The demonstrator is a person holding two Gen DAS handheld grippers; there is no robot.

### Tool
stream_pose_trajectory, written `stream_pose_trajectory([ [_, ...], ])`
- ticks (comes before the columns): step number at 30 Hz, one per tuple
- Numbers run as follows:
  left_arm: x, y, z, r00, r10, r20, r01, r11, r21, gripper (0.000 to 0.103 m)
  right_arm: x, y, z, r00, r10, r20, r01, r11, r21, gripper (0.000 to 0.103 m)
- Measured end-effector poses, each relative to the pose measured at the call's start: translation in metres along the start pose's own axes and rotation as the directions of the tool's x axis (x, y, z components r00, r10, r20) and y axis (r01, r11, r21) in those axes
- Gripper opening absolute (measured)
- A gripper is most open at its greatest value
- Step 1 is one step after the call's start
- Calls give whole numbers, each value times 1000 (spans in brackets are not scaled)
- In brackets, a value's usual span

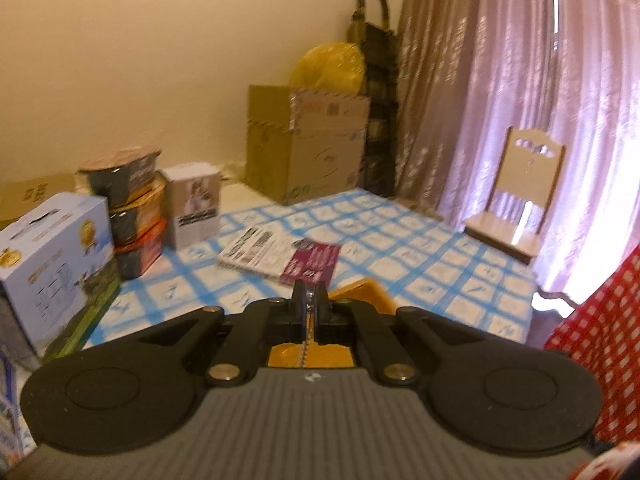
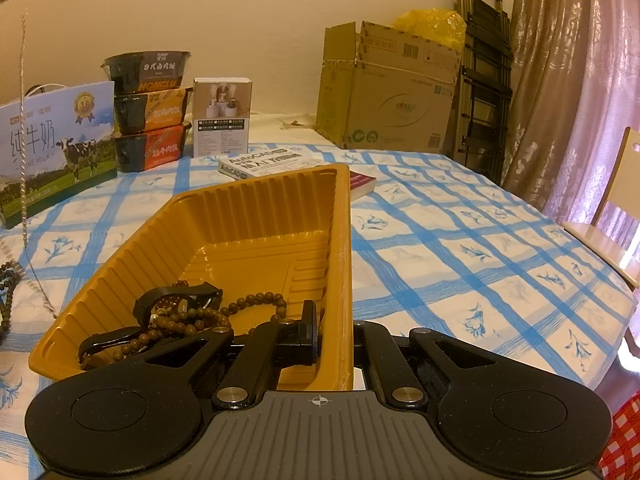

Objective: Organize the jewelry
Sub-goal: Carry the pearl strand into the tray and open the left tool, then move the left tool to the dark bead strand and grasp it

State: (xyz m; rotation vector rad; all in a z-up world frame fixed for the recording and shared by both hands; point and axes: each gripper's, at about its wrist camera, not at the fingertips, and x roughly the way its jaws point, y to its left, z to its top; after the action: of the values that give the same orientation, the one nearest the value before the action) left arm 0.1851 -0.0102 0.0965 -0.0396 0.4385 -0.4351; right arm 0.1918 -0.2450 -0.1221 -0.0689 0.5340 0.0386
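My right gripper (image 2: 334, 340) is clenched on the tray (image 2: 256, 216) wall at 6 o'clock, steadying it. Beads (image 2: 256, 304) and a watch (image 2: 176, 300) already lie inside. My left gripper (image 1: 310, 304) pinches a chain (image 1: 305, 344) above the tray; it dangles at 9 o'clock in the right view. I'd lower it slowly so it coils inside, clear of the book (image 2: 264, 164) at 12.

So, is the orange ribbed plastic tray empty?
No, the orange ribbed plastic tray already holds a brown wooden bead bracelet and a black watch.
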Motion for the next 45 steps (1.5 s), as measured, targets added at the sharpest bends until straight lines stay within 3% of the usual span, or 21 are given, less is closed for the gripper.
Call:
stream_pose_trajectory([
  [8, 33, -31, 21, 992, -121, 34, 121, 993, -3, 2, 0, 1, 2, 1000, 3, 5, -3, 1000, 3, 4],
  [16, 88, -46, 8, 985, -163, -47, 161, 986, -52, 2, 1, -1, 2, 1000, 9, 6, -9, 1000, 15, 4],
  [19, 109, -47, -4, 980, -170, -102, 163, 984, -76, 8, 0, -2, 1, 1000, 10, 6, -10, 1000, 18, 4],
  [21, 118, -46, -11, 976, -173, -132, 162, 983, -91, 18, 0, -1, 1, 1000, 9, 6, -9, 1000, 18, 4],
  [25, 118, -36, -24, 979, -137, -153, 121, 987, -110, 19, 0, -2, 1, 1000, 10, 4, -11, 1000, 18, 4],
  [28, 107, -22, -30, 983, -98, -155, 80, 989, -123, 25, -1, -2, 0, 1000, 9, 4, -9, 1000, 19, 4],
  [35, 69, 21, -52, 978, 85, -189, -104, 990, -93, 32, 0, -2, 0, 1000, 9, 5, -9, 1000, 19, 4],
  [39, 46, 53, -67, 958, 186, -219, -212, 972, -102, 38, 0, -3, 0, 1000, 9, 5, -9, 1000, 16, 4],
  [45, 19, 103, -99, 904, 303, -301, -361, 918, -162, 44, 0, -3, 0, 1000, 8, 5, -8, 1000, 14, 4],
])
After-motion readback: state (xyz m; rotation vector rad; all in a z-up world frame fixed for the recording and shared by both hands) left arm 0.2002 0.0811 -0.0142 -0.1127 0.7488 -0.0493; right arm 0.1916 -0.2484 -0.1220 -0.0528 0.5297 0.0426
